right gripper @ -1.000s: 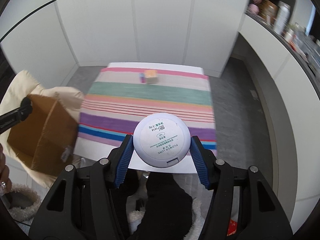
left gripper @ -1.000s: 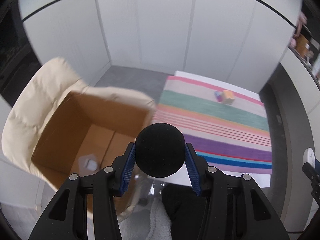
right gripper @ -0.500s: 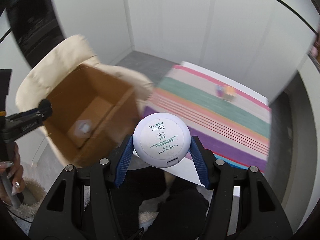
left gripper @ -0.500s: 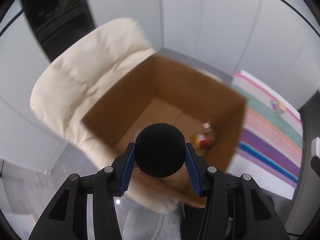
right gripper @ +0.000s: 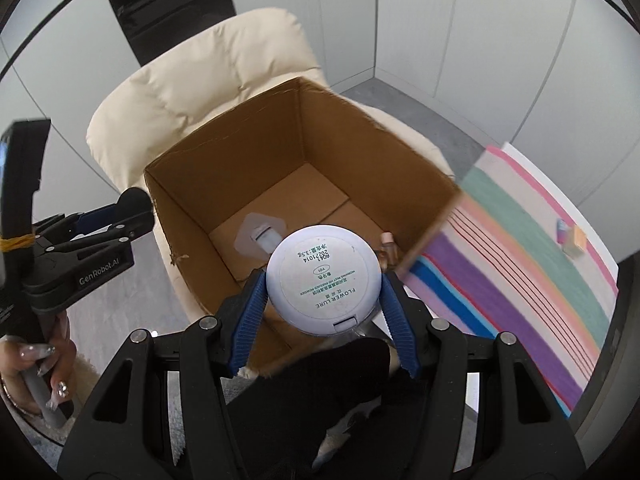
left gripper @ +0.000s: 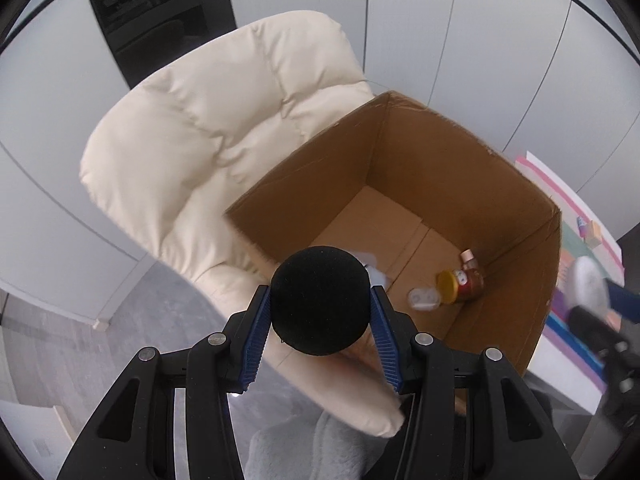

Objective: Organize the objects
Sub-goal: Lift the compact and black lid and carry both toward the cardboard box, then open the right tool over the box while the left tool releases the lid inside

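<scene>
My left gripper (left gripper: 320, 308) is shut on a black foam ball (left gripper: 320, 300), held above the near edge of an open cardboard box (left gripper: 400, 152). My right gripper (right gripper: 323, 280) is shut on a round white compact (right gripper: 323, 280), label side toward the camera, over the same box (right gripper: 224, 148). Inside the box lie a small jar with a yellow lid (left gripper: 460, 284), a white cap (left gripper: 422, 300) and a clear blister pack (right gripper: 260, 234). The left gripper also shows in the right wrist view (right gripper: 132, 212), at the box's left side.
The box sits on a cream padded chair (left gripper: 200, 140). To the right is a table with a striped cloth (right gripper: 540, 260) holding a small orange and blue block (right gripper: 574, 238). White cabinet walls stand behind. Grey floor lies below.
Both grippers have swung left from the striped table to the cardboard box. The box now fills both views. Each gripper still holds its object.
</scene>
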Demonstrator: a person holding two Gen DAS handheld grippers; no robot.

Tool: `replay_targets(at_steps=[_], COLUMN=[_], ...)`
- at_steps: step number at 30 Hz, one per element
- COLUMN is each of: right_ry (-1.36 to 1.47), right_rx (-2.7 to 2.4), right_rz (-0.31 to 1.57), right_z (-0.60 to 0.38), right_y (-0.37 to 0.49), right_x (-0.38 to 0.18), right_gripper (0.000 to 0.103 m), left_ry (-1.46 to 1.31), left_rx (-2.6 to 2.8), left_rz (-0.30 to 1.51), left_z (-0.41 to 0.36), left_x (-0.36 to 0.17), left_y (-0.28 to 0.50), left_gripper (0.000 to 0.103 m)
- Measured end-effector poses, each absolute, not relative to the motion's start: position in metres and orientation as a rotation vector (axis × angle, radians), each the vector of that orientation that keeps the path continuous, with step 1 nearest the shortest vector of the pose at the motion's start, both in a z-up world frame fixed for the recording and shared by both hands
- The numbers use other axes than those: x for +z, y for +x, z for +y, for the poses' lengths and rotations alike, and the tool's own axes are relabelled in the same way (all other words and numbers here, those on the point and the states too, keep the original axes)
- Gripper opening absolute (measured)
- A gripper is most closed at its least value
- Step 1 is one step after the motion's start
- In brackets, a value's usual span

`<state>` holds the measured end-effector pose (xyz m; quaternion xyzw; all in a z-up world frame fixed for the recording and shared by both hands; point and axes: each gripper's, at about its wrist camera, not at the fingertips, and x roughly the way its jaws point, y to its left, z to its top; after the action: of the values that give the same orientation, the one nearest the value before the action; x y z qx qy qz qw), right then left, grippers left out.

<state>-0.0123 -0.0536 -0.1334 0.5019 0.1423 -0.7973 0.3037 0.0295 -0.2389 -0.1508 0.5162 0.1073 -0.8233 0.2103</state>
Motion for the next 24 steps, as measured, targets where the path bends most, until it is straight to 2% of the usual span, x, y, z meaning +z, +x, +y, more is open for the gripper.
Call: replay_targets(at_steps=[6, 9, 11, 12, 13, 14, 15, 24], right_ry=[1.359, 1.365, 1.328, 1.312, 1.304, 1.287, 1.262, 1.313], right_rx=[-2.106, -2.117, -2.137, -2.148, -2.163, -2.186, -2.205, -2.179], right_rz=[0.402, 0.423, 0.436, 0.45, 0.474, 0.497, 0.504, 0.397], right_z=[-0.073, -0.078, -0.081, -0.081, -0.083, -0.085, -0.085, -0.079], right_y=[-0.038, -0.052, -0.057, -0.059, -0.061, -0.063, -0.064, -0.08], right_x=[-0.154, -0.163, -0.166, -0.165, -0.166, -0.166, -0.165, -0.173], right_gripper=[0.06, 0.06, 0.062, 0.068, 0.086, 0.099, 0.101, 0.101], left_ry=[1.447, 1.447, 1.454, 1.456, 1.455, 1.453, 1.454, 1.462], left_rx=[-2.313, -2.326, -2.33, -2.33, -2.332, -2.339, -2.346, -2.346], left_rz=[0.307, 0.359, 0.385, 0.387, 0.388, 0.394, 0.401, 0.366], left_z=[-0.239, -0.245, -0.249, -0.249, -0.25, -0.251, -0.251, -0.249], left_x=[-0.159, -0.164, -0.167, -0.169, -0.171, -0.172, -0.173, -0.177], left_y=[-0.006, -0.02, -0.028, -0.03, -0.032, -0.032, -0.031, -0.032], left_gripper=[0.05, 0.058, 0.081, 0.088, 0.097, 0.098, 0.098, 0.098])
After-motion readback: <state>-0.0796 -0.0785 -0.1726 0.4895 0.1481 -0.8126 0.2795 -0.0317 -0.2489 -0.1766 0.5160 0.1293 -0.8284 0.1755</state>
